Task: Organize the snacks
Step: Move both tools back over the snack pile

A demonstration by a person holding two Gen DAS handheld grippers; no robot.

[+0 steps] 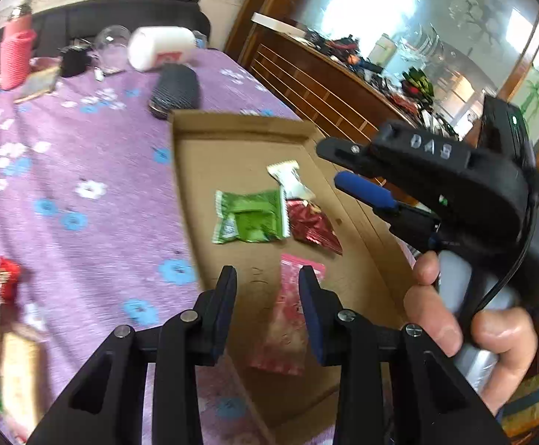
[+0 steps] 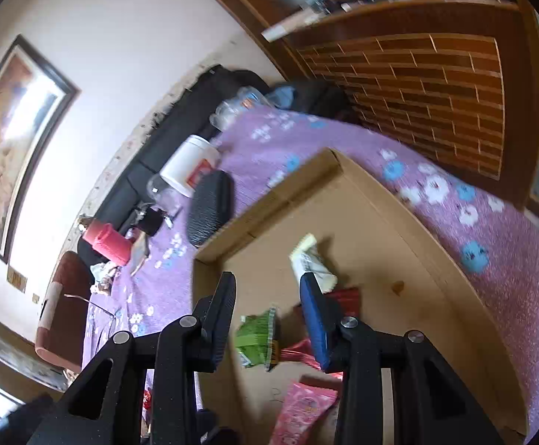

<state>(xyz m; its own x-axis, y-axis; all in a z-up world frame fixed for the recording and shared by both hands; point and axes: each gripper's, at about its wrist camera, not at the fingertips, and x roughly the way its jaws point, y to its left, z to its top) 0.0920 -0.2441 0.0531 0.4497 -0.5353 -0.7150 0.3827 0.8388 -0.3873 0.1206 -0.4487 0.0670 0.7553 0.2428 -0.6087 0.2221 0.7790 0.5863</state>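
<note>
while the left gripper point(image 1: 267, 278) hangs over the near end of the cardboard tray point(image 1: 240, 137), its jaws stand wide apart with nothing between them, and the pink snack packet point(image 1: 288, 333) lies flat on the tray floor just beneath, seen through the gap. farther in on the same tray lie a green packet point(image 1: 249, 217), a dark red packet point(image 1: 312, 224) touching its right edge, and a white packet point(image 1: 288, 178) just behind both. the right gripper point(image 1: 338, 168), held in a bare hand point(image 1: 466, 319), hovers above the tray's right side; from its own camera its jaws point(image 2: 267, 285) are also spread wide and empty, with the white packet point(image 2: 312, 259) and green packet point(image 2: 256, 335) below. the tray rests on a table under a purple flowered cloth point(image 1: 84, 170). at the table's far end stand a white tub point(image 1: 160, 47), a black ribbed case point(image 1: 175, 91) and a red cup point(image 1: 15, 55). more snack wrappers point(image 1: 4, 278) lie blurred at the left edge.
</note>
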